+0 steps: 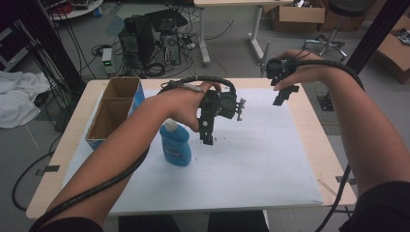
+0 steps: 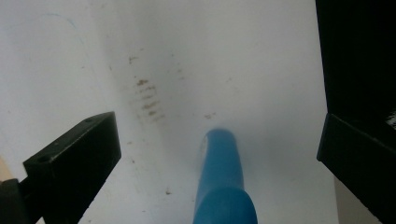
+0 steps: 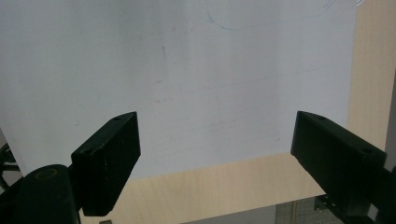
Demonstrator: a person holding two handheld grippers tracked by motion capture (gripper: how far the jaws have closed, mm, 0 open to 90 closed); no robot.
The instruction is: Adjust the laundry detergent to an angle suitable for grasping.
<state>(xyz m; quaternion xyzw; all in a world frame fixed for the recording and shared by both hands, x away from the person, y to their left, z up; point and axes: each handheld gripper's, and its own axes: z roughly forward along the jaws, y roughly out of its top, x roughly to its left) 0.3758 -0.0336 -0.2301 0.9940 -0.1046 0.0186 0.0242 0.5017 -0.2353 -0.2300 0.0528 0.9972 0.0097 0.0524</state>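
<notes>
The left gripper (image 1: 208,137) is held with jaws spread wide, grasping nothing, over the white sheet (image 1: 251,159). The blue bottle (image 1: 175,145) stands upright just beside it — in the left gripper view the bottle (image 2: 223,182) is seen low between the jaws, untouched. A sideways knock from a jaw is judged likely to topple it. The right gripper (image 1: 285,94) is held raised and released, well apart.

a lab or workshop room: desktop computer towers (image 1: 150,41) and tangled cables (image 1: 193,29) sit on the grey floor, with cardboard boxes (image 1: 297,17), a rolling stool (image 1: 333,29) and black frame posts (image 1: 372,34).
</notes>
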